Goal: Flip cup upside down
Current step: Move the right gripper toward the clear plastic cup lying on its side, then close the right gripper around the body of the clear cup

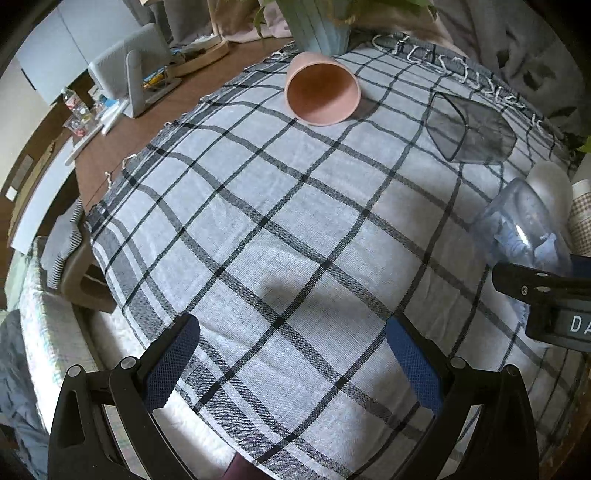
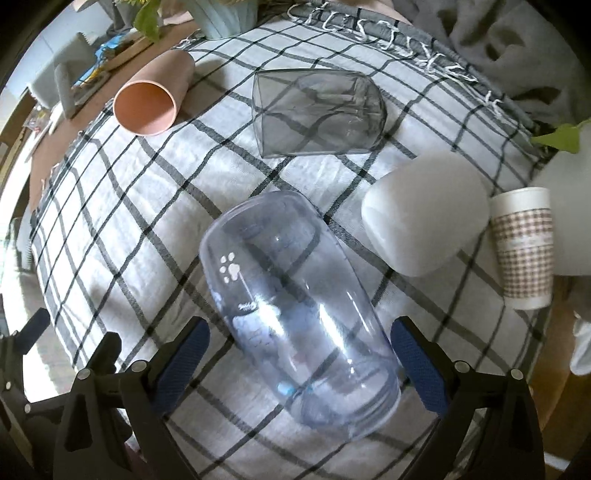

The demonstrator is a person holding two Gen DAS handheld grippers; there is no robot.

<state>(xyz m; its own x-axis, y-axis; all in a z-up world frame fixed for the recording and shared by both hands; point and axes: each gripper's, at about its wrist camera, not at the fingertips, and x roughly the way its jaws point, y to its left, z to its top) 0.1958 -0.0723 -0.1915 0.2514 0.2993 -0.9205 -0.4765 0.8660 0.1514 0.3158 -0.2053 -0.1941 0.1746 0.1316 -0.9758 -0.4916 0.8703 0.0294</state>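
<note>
A clear bluish plastic cup [image 2: 295, 310] with a white paw print lies on its side on the checked cloth, its mouth toward the camera. My right gripper [image 2: 299, 358] is open, its blue pads on either side of the cup near its mouth, apart from it. The cup also shows at the right edge of the left wrist view [image 1: 524, 225], beside the right gripper's body. My left gripper [image 1: 291, 354] is open and empty above the cloth's near part.
A pink cup [image 2: 147, 103] and a smoky square glass [image 2: 317, 114] lie on their sides farther back. A white upturned cup [image 2: 424, 214] and a checked paper cup [image 2: 524, 247] stand at the right. A plant pot [image 1: 321, 26] stands at the back.
</note>
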